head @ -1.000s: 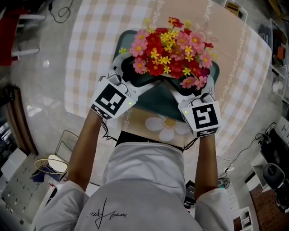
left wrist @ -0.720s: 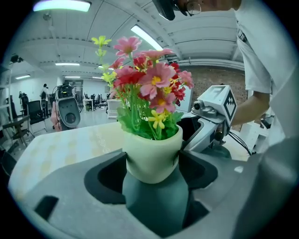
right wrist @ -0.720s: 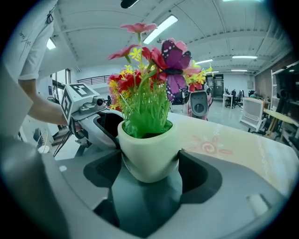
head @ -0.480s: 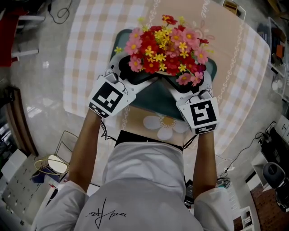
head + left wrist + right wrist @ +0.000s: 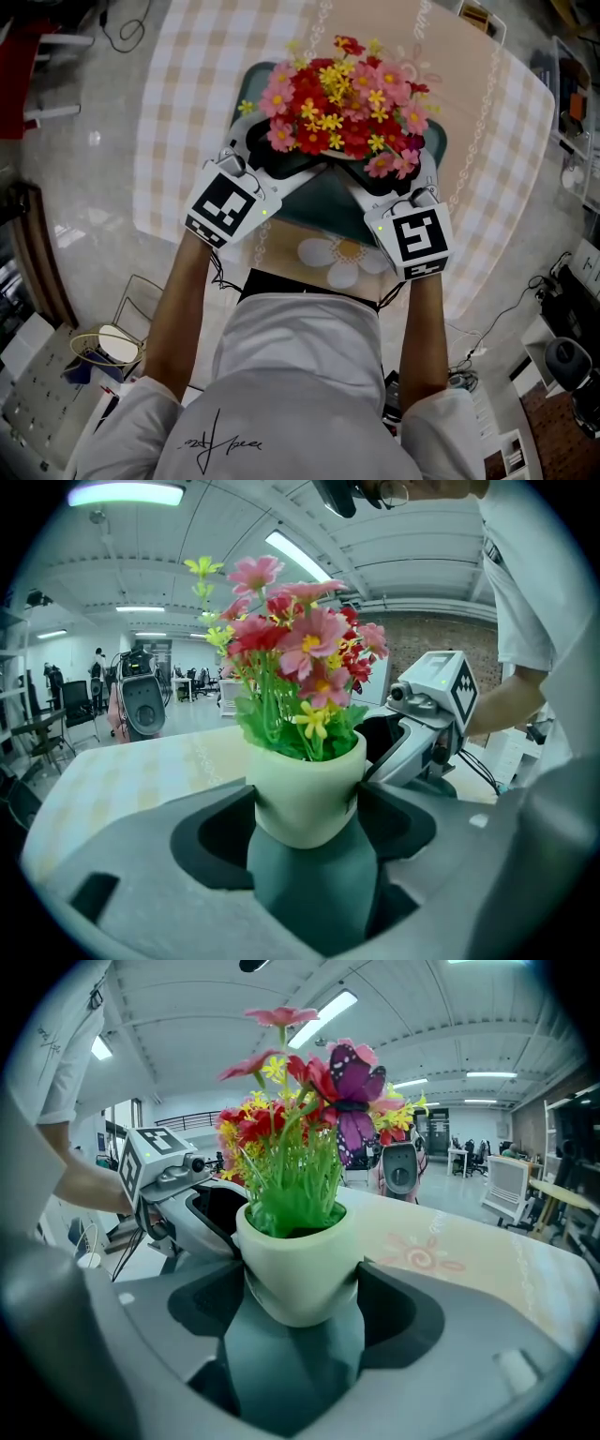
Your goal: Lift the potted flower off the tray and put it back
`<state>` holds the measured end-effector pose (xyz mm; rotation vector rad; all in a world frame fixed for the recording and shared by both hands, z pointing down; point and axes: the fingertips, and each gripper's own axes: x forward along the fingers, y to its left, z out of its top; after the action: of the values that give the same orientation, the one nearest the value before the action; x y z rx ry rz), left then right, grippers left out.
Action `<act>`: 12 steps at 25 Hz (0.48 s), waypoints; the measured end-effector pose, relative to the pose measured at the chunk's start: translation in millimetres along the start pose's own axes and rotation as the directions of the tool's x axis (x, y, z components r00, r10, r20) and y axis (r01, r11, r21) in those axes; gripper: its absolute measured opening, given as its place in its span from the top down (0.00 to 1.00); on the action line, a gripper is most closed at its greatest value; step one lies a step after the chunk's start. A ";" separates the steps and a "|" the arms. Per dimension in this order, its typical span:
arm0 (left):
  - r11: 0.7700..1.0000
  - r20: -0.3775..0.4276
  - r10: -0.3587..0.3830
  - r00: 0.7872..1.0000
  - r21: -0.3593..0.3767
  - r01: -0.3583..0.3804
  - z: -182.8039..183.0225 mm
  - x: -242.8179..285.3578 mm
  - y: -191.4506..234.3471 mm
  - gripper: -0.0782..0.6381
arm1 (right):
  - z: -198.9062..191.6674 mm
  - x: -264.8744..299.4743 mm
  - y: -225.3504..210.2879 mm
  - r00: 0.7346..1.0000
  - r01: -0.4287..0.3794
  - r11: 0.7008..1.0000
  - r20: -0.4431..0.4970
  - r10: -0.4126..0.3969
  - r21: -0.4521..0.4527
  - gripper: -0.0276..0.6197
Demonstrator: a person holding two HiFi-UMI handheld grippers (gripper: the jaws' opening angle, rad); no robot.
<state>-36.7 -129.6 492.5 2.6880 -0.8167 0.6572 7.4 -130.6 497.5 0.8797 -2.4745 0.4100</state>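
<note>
Carried the potted flower (image 5: 342, 94) a shade farther up the picture than a second ago, over the teal tray (image 5: 319, 208).
Just been closing the left gripper (image 5: 305, 799) on it; now pinching its pale flanks there, and pinching likewise with the right gripper (image 5: 300, 1283). Taken low from two sides, probably to keep it upright and spare the blooms. Impossible to tell whether resting on the tray or held just clear.

The table (image 5: 173, 141), under a checked cloth (image 5: 511, 131), bears a dark green tray (image 5: 328, 202).
</note>
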 end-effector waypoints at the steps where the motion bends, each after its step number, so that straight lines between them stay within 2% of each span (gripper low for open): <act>1: 1.000 -0.002 0.000 1.000 -0.005 0.000 0.3 -0.3 -0.4 0.41 | 0.5 -0.6 0.2 1.000 0.001 1.000 -0.001 -0.001 -0.001 0.37; 12: 1.000 0.009 -0.004 1.000 -0.031 0.004 0.0 -16.0 -8.6 0.41 | 5.2 -7.9 16.1 1.000 -0.005 1.000 -0.025 0.005 -0.013 0.37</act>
<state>-43.6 -115.2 483.7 2.6655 -0.8168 0.6273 0.5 -116.7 487.1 0.8581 -2.4545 0.4032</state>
